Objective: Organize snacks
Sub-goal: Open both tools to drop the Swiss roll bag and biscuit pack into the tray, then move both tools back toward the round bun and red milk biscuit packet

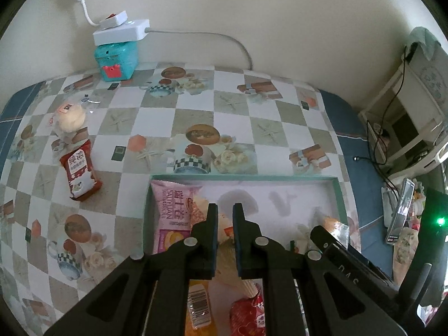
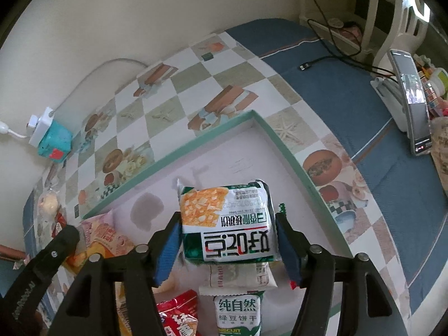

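A shallow box with a teal rim [image 1: 243, 178] lies on the checkered tablecloth and also shows in the right wrist view [image 2: 282, 151]. My right gripper [image 2: 228, 232] is shut on a green and white snack packet [image 2: 226, 221] over the box. My left gripper [image 1: 224, 214] hovers over the box's left part, its jaws a narrow gap apart around a clear-wrapped pastry [image 1: 224, 232]; a grip cannot be told. A pink packet [image 1: 170, 212] lies in the box. A red packet [image 1: 79, 175] and a wrapped bun [image 1: 70, 117] lie on the cloth to the left.
A teal box with a white power strip [image 1: 120, 47] stands at the back by the wall. More packets [image 2: 238, 313] lie at the box's near end. A phone on a stand [image 2: 411, 98] and a white rack [image 1: 406, 117] are to the right, with cables.
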Demonstrator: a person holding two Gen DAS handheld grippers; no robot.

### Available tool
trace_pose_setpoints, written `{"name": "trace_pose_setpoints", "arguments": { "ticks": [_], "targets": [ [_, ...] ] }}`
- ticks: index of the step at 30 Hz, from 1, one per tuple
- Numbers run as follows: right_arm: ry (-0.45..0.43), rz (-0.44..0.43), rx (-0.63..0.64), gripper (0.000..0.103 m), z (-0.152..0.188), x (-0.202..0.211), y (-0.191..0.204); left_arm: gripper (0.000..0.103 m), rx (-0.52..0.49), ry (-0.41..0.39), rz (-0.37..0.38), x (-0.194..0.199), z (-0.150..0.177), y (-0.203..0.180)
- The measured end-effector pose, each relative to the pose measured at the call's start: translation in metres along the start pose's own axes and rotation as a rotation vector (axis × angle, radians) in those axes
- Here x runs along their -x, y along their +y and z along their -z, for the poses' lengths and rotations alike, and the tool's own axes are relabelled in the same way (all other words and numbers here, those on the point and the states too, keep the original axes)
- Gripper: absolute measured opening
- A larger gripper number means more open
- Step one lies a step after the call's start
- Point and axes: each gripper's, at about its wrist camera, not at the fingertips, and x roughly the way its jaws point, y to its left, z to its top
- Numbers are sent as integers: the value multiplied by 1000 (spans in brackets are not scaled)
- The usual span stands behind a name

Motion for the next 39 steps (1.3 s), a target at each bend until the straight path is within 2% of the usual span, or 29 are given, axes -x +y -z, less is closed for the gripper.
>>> {"name": "trace_pose_setpoints", "arguments": {
  "ticks": [1, 2, 3, 5, 8, 10, 12, 13, 18, 23, 29, 39],
  "targets": [
    [-4, 6, 4, 74, 0, 1, 1, 12, 1, 4, -2, 1, 0, 1],
    [-6, 12, 7, 77, 0, 2, 1, 19, 2, 8, -3, 1, -1, 1],
    [-10, 17, 10, 79, -1, 3, 2, 32, 4, 13, -2, 2, -1, 2],
    [-15, 27, 18, 81, -1, 5, 2, 47, 7, 10, 2, 6, -3, 3],
    [-24, 38, 23, 86, -2, 9, 3, 50, 10, 1, -6, 14, -5, 5],
    [-34, 46, 29, 89, -3, 12, 4, 59, 20, -1, -17, 19, -7, 10],
    [-46, 49, 34, 100, -4, 16, 4, 73, 47, -7, -35, 25, -10, 18],
    [-56, 48, 37, 103, -4, 19, 5, 74, 57, -8, -45, 27, -12, 22],
    [-77, 58, 66, 103, -5, 31, 13, 91, 95, -58, -151, 42, -17, 50],
    [-106, 58, 100, 103, -3, 46, 25, 94, 138, -80, -278, 52, -20, 84],
    [-142, 42, 144, 103, 2, 68, 50, 94, 195, -63, -382, 62, -16, 127],
    [-79, 0, 205, 103, 25, 74, 98, 94, 342, -45, -564, 93, -3, 218]
  ]
}}
